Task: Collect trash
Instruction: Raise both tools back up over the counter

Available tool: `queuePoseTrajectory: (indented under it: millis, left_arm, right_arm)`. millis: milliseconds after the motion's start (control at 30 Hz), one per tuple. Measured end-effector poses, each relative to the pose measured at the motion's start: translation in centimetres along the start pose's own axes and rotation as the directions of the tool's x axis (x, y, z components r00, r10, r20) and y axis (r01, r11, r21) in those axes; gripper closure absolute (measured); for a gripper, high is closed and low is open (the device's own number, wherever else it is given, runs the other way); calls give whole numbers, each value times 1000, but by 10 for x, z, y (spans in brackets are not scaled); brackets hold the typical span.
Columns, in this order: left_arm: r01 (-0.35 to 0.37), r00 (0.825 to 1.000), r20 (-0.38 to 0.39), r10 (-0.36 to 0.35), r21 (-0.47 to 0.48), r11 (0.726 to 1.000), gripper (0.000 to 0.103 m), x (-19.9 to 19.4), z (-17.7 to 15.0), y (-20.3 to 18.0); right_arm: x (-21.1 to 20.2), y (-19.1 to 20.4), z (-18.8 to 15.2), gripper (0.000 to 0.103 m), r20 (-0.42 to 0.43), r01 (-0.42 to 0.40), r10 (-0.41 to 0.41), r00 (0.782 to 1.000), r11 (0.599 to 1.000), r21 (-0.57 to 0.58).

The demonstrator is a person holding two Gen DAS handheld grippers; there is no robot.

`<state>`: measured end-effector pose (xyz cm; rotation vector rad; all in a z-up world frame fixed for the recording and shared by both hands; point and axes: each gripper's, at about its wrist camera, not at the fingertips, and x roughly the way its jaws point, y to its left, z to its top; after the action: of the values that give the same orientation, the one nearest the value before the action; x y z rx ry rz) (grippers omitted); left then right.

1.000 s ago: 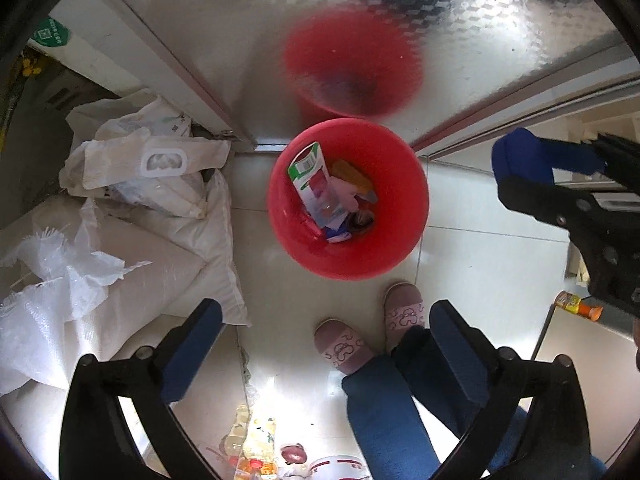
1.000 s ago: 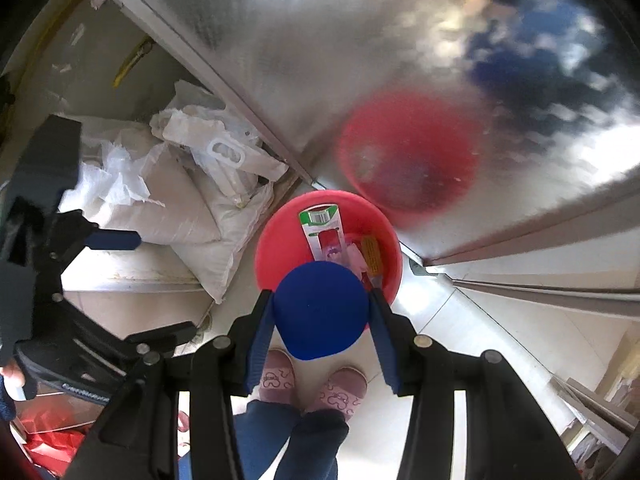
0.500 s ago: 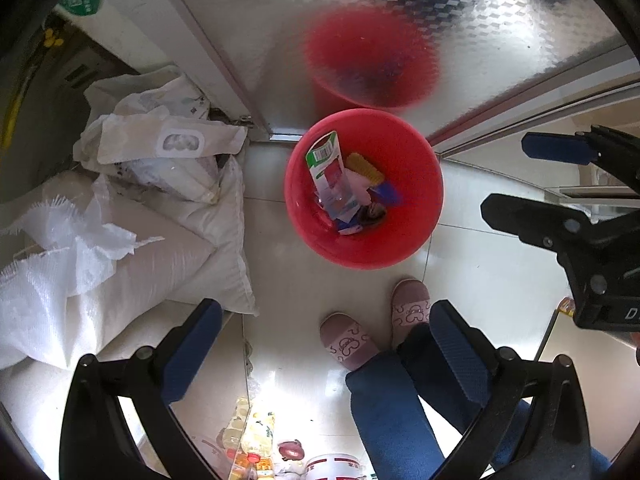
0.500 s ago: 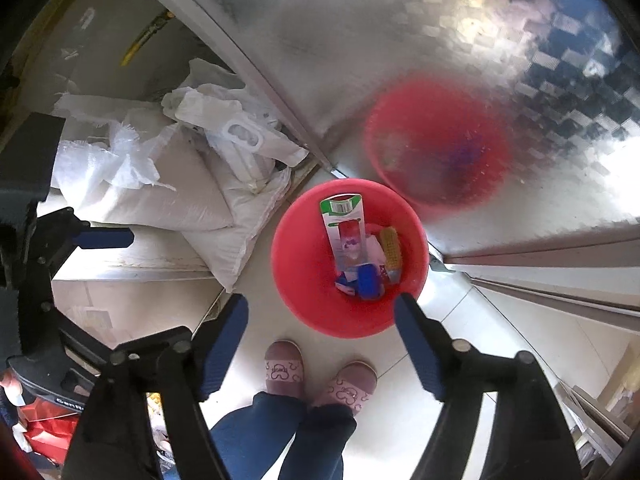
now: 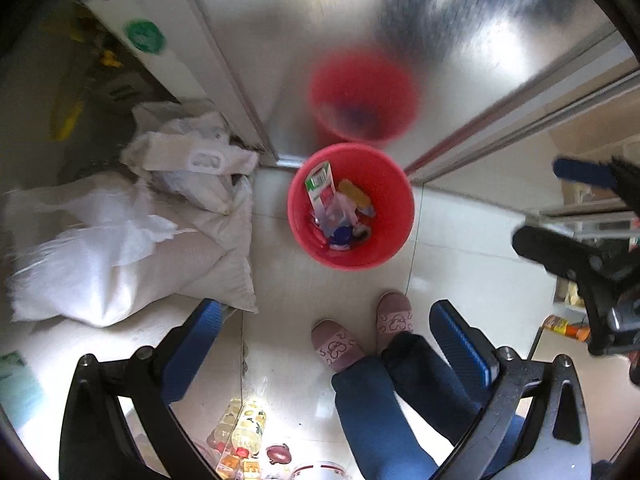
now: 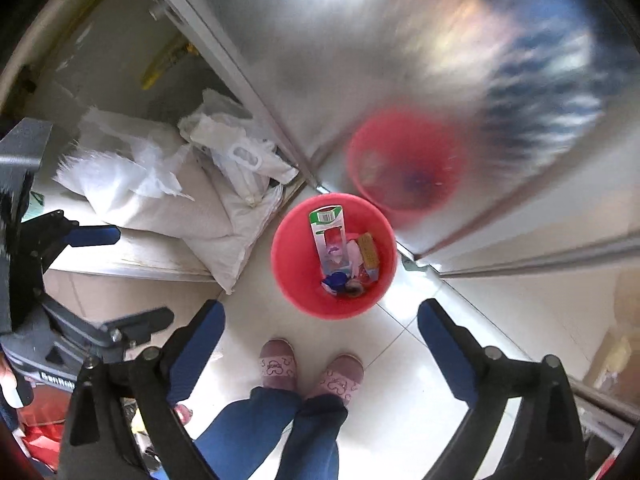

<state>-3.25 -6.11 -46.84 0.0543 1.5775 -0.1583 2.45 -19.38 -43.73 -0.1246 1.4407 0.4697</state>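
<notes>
A red bucket (image 5: 394, 216) stands on the white tile floor by a steel panel; it also shows in the right wrist view (image 6: 292, 272). It holds a green and white carton (image 5: 320, 190), a yellow wrapper (image 5: 354, 194), a blue cap (image 5: 342, 235) and other scraps. My left gripper (image 5: 326, 322) is open and empty, high above the floor. My right gripper (image 6: 320, 322) is open and empty above the bucket. The right gripper shows at the right edge of the left wrist view (image 5: 560, 208).
White sacks (image 5: 120, 248) and plastic bags lie left of the bucket. The person's pink slippers (image 5: 394, 316) stand just before it. A bottle (image 5: 564, 326) lies at the right. Packets (image 5: 240, 436) lie on the floor near the bottom edge.
My right gripper has opened and the blue cap it held has dropped into the bucket. Both grippers have risen, so the bucket looks smaller.
</notes>
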Motion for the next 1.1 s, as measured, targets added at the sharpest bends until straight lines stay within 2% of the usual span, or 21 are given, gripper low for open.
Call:
queuePoseTrajectory:
  millis: [167,300,500,700,800,1100]
  left_arm:
    - [10,997,75,-7,-35,999,0,-74,-7,-4]
    - [5,991,136,-3,-17,1000,0,-130,-7,-9]
    - [-34,973,229,38,-20,999,0,-208,-8,-16]
    - [0,955,296,13,-42,999,0,-265,-2,-14]
    - [23,939,343,-4,-49,999,0,-293,5,-9]
    - [-5,889,457,24,-42,999,0,-368,47,7]
  right_arm:
    - [-63,17,-1,2,37,18,-18,999,1000,12]
    - [-113,25,1,1,83,28,-31,996,999,31]
    - [-186,38,13,1,181,72,-83,980,995,66]
    - [-235,42,25,1,243,92,-109,964,993,77]
    - [-256,45,33,1,276,102,-118,954,992,71]
    - [-316,52,76,1,383,103,-109,917,994,37]
